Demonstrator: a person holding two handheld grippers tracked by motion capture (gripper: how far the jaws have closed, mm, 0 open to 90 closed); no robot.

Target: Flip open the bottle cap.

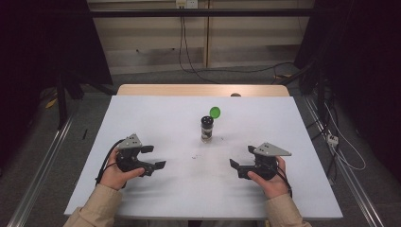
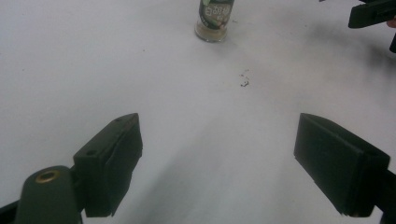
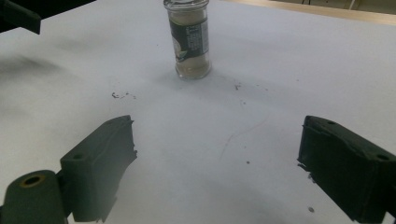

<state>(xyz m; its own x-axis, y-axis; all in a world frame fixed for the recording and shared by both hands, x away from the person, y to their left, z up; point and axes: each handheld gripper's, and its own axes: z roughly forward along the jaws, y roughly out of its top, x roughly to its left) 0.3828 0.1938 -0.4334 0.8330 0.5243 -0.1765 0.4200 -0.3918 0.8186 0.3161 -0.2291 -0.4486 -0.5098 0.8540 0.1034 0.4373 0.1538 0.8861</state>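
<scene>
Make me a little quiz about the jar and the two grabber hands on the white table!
1. True or false: the spice jar stands upright with its green lid flipped open.
2. Which gripper holds the jar? A) left gripper B) right gripper C) neither
3. What lies scattered on the table in front of the jar?

Key: 1 true. 2 C: both sets of jaws stand open, apart from the jar. 3 dark specks.
</scene>
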